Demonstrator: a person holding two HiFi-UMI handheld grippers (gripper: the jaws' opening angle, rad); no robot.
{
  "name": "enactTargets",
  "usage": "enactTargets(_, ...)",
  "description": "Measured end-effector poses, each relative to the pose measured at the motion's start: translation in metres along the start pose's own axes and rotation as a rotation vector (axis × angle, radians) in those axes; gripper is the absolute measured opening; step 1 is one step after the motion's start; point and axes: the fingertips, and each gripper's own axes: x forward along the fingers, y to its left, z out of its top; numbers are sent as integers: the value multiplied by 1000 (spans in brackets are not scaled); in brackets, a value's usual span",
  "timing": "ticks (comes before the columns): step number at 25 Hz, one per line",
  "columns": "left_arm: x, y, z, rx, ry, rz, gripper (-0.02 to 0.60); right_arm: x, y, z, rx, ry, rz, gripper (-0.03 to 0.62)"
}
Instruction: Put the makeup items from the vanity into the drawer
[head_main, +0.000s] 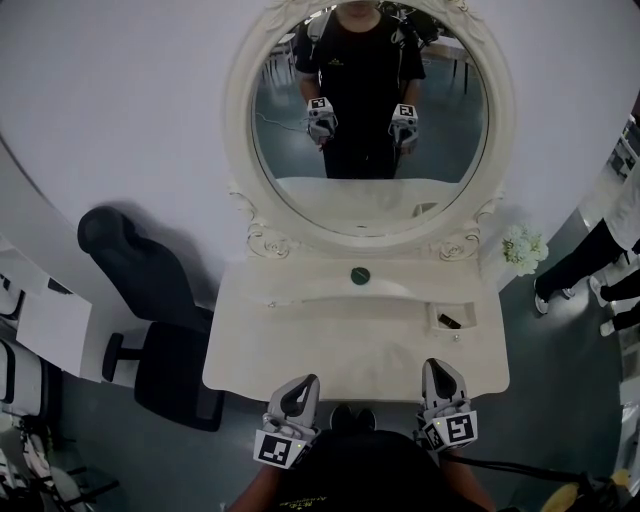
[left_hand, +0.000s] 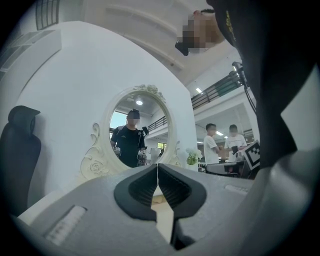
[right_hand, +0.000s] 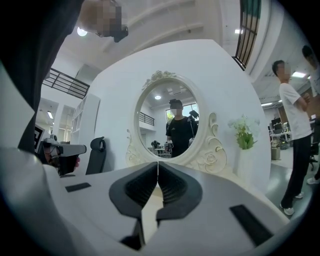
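— Over the near edge of the vanity I hold both grippers side by side, noses toward the mirror.

— How do the jaws stand?

— On the left gripper they are pressed together, pads meeting along a thin seam, with nothing between them. The right gripper is the same: closed tight and empty. Each gripper's own view shows this clearly.

— Where are the makeup items?

— I see a round dark item at the back of the tabletop, just below the mirror's lower rim and roughly on the centre line. It is well apart from both grippers. A small dark item lies in a shallow recess at the tabletop's right end, ahead of the right gripper. I cannot tell what either one is.

— Anything around the vanity?

— White flowers stand at its right rear corner, beside the mirror's carved frame. A black chair sits to the left. I see myself in the glass, both grippers raised in front of me.
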Motion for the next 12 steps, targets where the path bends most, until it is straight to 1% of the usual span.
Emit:
enactTargets(5, 3, 3, -2, -1, 0, 9, 21, 5, 1, -8, -22, 58, 10, -2)
enactTargets(10, 4, 4, -3, 0, 1, 9, 21, 8, 5, -7, -19, 58, 16, -2)
enactTargets(12, 5, 4, 0, 5, -14, 4, 21, 9, 4, -6, -22, 55, 14, -2)
